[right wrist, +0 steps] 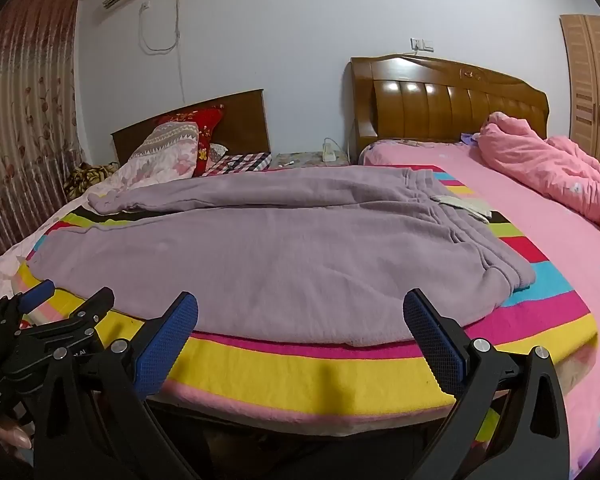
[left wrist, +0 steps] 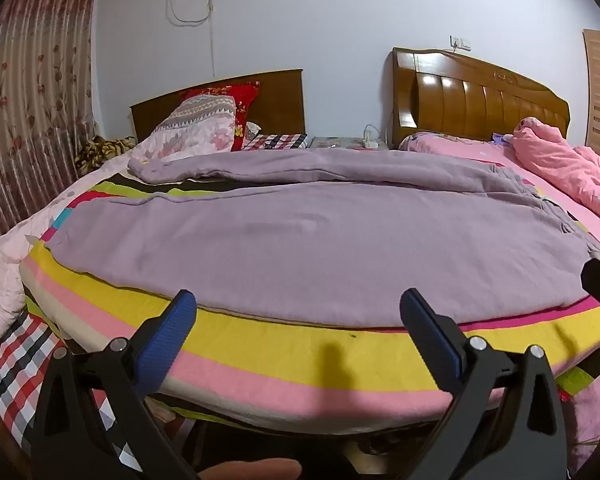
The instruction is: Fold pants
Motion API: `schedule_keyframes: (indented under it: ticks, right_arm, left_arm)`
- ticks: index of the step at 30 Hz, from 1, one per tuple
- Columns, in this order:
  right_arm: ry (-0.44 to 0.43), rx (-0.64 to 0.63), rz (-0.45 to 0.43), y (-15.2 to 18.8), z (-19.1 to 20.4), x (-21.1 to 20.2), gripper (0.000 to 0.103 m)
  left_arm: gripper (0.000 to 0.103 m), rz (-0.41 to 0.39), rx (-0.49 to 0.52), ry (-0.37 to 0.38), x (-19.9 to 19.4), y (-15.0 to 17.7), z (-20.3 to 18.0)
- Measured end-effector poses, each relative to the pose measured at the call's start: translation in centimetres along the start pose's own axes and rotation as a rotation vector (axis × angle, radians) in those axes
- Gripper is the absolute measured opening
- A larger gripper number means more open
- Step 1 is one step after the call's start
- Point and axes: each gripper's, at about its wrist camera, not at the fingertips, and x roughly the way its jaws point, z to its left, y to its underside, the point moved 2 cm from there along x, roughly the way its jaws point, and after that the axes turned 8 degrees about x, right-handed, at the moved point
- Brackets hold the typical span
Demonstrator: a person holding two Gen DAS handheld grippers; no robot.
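Observation:
Mauve pants [left wrist: 308,240] lie spread flat on a striped blanket [left wrist: 300,352], legs running to the left, waistband to the right [right wrist: 496,248]. In the right wrist view the pants [right wrist: 260,256] fill the middle. My left gripper [left wrist: 298,308] is open and empty, hovering just short of the near pant leg's edge. My right gripper [right wrist: 300,312] is open and empty, level with the near edge of the pants near the hip. The left gripper also shows at the left of the right wrist view [right wrist: 60,304].
A pink quilt [right wrist: 548,168] is bunched on the pink bed at right. Pillows [left wrist: 204,124] and a wooden headboard [left wrist: 480,100] stand at the back. A curtain [left wrist: 28,120] hangs at left. A nightstand with a power strip [left wrist: 370,142] sits between the beds.

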Motion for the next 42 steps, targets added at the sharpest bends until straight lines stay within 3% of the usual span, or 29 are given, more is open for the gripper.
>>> schedule_keyframes:
  ticks: [42]
  right_arm:
    - [-0.001,0.013,0.008,0.95,0.01,0.42,0.099]
  left_arm:
    - [0.102,0.009,0.003,-0.001,-0.16,0.44,0.36]
